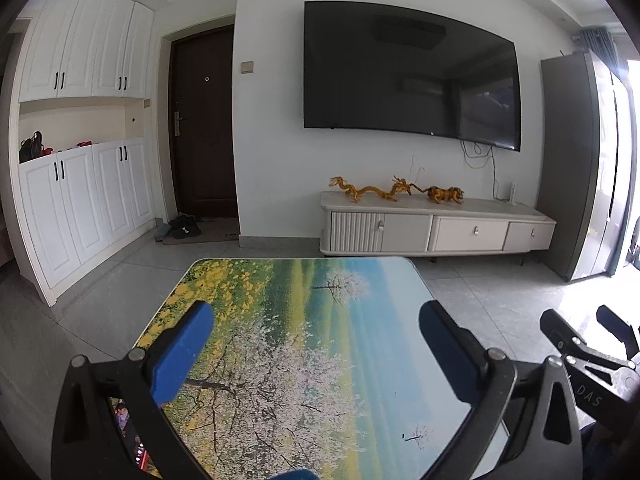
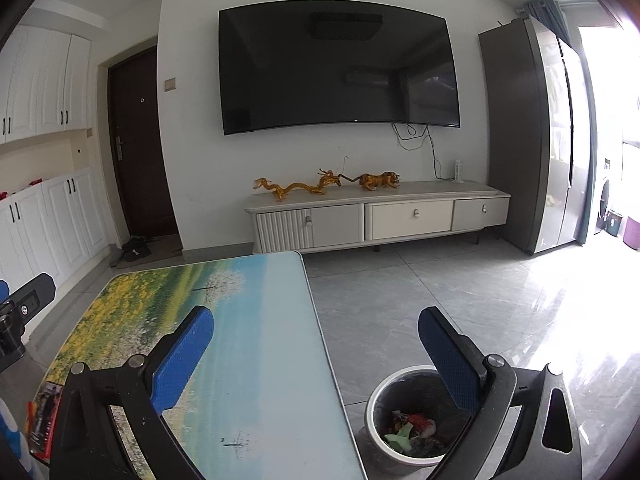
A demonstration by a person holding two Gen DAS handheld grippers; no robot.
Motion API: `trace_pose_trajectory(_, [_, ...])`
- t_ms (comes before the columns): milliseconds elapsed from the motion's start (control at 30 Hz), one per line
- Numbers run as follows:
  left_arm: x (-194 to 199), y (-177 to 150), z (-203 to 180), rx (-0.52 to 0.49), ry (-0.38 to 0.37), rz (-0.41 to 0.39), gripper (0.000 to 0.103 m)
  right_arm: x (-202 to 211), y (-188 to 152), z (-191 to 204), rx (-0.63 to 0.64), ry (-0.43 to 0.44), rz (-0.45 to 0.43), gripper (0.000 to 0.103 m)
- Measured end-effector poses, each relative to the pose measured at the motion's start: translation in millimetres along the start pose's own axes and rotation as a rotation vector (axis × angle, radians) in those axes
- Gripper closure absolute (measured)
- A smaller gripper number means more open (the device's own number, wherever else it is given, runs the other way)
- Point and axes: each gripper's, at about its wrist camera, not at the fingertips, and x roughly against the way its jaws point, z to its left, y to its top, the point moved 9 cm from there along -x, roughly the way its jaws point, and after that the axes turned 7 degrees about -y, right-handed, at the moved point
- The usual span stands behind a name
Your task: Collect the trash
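Left wrist view: the left gripper fills the bottom of the frame, jaws spread wide with nothing between them, over the table. The right gripper shows at lower right.

Right wrist view: the right gripper stands wide open and empty. At lower right, the bin on the floor beside the table holds the trash.
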Motion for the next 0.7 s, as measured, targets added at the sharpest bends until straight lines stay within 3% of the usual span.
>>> trace_pose_trajectory(400, [-51.9,-34.6,-30.7,-0.053,-0.041,0.112,0.000,-35.8,-32.5,-29.0,-0.012,-0.063,0.073,0.000])
trace_pose_trajectory(700, [-80.7,-44.3,-39.6,-0.045,-0.081,0.151,0.000,-48.2,-35.1,-46.2,0.016,-0.132,0.074,0.000])
